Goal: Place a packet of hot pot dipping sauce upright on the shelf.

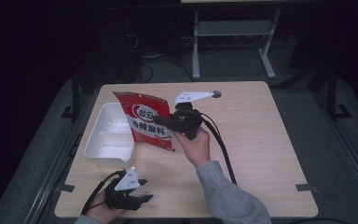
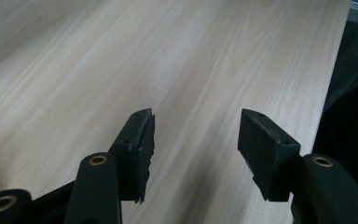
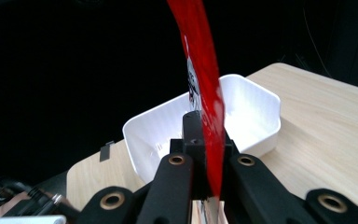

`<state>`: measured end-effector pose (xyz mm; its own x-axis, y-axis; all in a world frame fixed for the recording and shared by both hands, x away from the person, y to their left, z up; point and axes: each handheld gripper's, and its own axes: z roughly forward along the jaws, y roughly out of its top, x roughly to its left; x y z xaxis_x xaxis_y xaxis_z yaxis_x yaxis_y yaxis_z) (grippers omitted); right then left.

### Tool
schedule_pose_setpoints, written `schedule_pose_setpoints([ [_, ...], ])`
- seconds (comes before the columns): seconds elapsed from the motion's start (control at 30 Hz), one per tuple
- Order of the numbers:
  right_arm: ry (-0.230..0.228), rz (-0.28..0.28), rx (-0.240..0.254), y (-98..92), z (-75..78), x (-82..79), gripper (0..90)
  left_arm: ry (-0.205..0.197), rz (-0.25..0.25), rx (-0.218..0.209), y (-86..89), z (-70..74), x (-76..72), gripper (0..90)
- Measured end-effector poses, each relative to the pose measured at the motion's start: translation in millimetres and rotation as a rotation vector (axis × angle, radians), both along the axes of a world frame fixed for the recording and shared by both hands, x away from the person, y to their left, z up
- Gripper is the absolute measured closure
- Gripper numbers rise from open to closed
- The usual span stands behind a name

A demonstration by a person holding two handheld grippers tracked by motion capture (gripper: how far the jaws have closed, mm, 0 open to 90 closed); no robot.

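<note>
Red packet (image 1: 145,120) pinched in our right claw (image 1: 168,122): we keep it steady, lowering into the white tray (image 1: 103,154); left claw (image 2: 196,140) wide, empty.

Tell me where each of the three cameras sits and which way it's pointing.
High view: above the person's side, looking forward and down on the table; both forearms, left gripper and right gripper show.
Left gripper view: rides the left gripper, looking along its open jaws over bare tabletop.
Right gripper view: rides the right gripper, facing the white tray, jaws shut on the red packet.
Shared: the high and right gripper views both show packet and tray.
</note>
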<state>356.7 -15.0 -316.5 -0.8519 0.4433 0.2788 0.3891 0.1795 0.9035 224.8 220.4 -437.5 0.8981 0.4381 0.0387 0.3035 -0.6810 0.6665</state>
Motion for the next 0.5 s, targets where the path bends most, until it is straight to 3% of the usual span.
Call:
schedule_pose_setpoints([
  [0.2,-0.016,0.005,-0.002,18.1,2.3,2.6,89.9,-0.003,-0.002,0.012,1.4,-0.8,-0.5,44.5],
  [0.4,-0.026,0.015,0.002,35.7,2.8,3.7,89.9,-0.006,0.009,-0.007,7.5,1.5,-0.2,43.7],
  [0.5,-0.03,0.023,0.014,48.0,2.4,4.6,89.9,0.001,0.006,0.01,7.7,-0.9,-0.4,42.8],
])
